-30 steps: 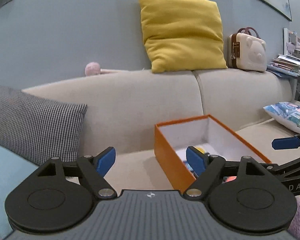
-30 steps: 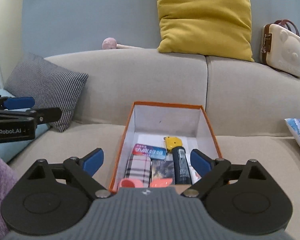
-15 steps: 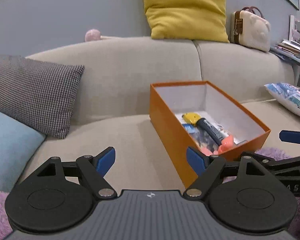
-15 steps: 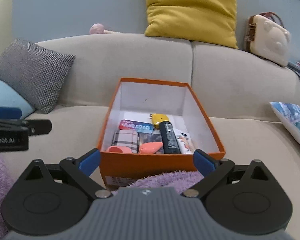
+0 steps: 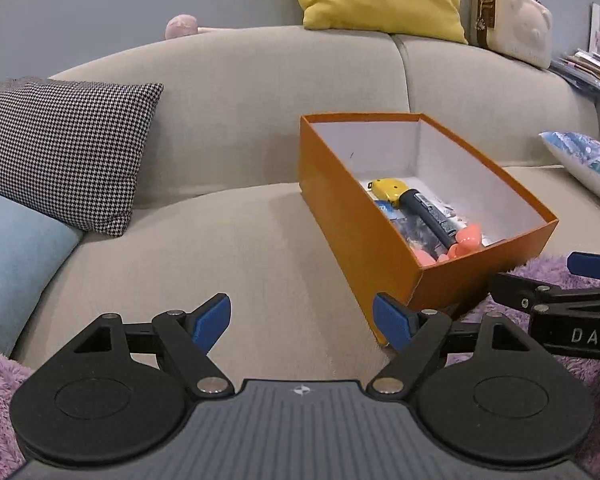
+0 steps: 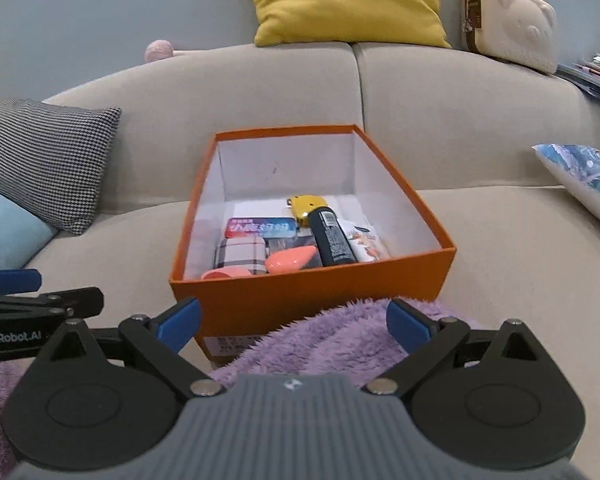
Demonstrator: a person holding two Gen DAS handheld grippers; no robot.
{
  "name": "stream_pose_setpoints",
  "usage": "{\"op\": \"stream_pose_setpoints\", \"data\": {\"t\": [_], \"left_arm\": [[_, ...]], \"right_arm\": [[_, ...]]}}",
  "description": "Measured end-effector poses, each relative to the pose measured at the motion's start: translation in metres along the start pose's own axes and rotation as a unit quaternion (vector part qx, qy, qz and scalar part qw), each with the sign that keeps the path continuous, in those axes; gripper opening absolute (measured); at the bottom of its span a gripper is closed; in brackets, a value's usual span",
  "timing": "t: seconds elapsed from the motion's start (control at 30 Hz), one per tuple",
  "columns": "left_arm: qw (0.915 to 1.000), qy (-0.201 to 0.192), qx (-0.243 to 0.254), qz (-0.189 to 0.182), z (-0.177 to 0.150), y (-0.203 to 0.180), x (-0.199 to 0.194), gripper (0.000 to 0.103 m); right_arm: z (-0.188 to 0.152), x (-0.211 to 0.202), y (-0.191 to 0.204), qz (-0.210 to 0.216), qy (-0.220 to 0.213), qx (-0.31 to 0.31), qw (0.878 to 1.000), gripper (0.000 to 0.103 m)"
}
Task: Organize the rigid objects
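Here the orange box (image 6: 312, 300) sits on the beige sofa (image 6: 500, 248) seat, and everything else is best placed from it. Inside the box, toward its near wall, lie a dark cylinder (image 6: 334, 236), a yellow gadget (image 6: 306, 205) at the cylinder's far end, a plaid case (image 6: 240, 252), a coral plastic piece (image 6: 290, 259) and some flat cards, packed touching one another. The right gripper (image 6: 292, 318) hangs just in front of the box's near wall, over a purple fluffy throw (image 6: 332, 336); its fingers have just been opening, stand wide apart and hold nothing. The left gripper (image 5: 302, 320) hovers off the box's left corner, fingers likewise spread and empty. The contents look light, hard and smooth, so I'd expect the cylinder to roll or slip unless pinched across its middle; the plaid case offers flatter sides. The cardboard box itself seems stiff but thin-walled, best taken by a rim edge.
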State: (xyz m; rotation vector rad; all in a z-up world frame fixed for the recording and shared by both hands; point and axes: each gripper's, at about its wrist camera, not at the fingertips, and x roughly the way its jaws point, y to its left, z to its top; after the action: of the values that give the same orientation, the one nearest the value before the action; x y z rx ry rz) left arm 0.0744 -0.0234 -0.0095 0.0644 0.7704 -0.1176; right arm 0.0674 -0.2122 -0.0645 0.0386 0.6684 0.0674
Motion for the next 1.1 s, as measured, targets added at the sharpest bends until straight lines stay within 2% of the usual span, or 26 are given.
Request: {"op": "stream_pose_setpoints", "data": {"t": [0.13,1.1], "left_arm": [[0.9999,0.011,-0.001,0.001,0.0001,0.0016,0.0024,0.095],[1.0,0.002,-0.001,-0.001,0.0024,0.0091,-0.0019,0.095]], "right_arm": [[-0.0017,-0.0023,0.0087,-0.001,-0.006,-0.024,1.0,0.099],[-0.0028,-0.0043,0.0078,-0.001,-0.012,-0.017,1.0,0.099]]}}
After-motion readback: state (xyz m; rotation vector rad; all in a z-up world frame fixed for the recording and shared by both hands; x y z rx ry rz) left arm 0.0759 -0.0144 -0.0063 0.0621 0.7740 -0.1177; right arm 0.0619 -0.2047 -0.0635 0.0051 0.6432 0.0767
